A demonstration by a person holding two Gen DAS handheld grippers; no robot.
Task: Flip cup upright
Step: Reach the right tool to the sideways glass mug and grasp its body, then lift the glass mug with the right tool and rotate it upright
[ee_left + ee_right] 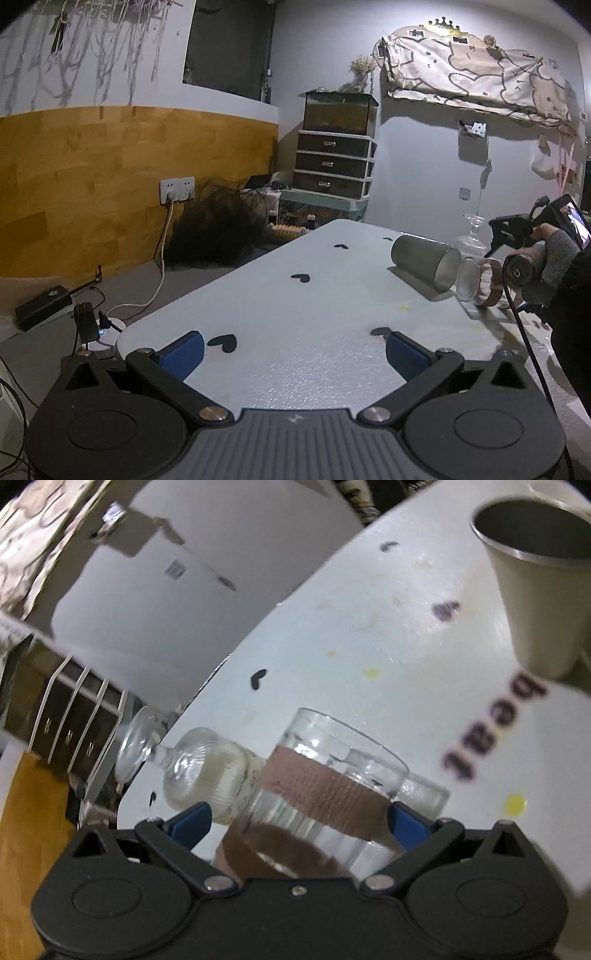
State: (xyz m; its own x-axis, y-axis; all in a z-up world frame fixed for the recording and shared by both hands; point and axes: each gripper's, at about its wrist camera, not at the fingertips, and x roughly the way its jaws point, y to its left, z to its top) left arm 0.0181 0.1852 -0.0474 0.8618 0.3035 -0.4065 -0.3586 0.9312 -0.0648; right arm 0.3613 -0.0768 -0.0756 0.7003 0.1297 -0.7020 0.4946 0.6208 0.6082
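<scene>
A clear glass cup with a brown sleeve sits between the fingers of my right gripper, which is rolled sideways; the jaws stand wide and I cannot tell if the pads press the glass. In the left wrist view the same cup is held tilted, mouth toward the metal cup, just above the white table. My left gripper is open and empty, low over the near end of the table.
A grey metal cup lies on its side next to the glass cup; it also shows in the right wrist view. A glass decanter stands just behind the cup. Black heart stickers dot the table.
</scene>
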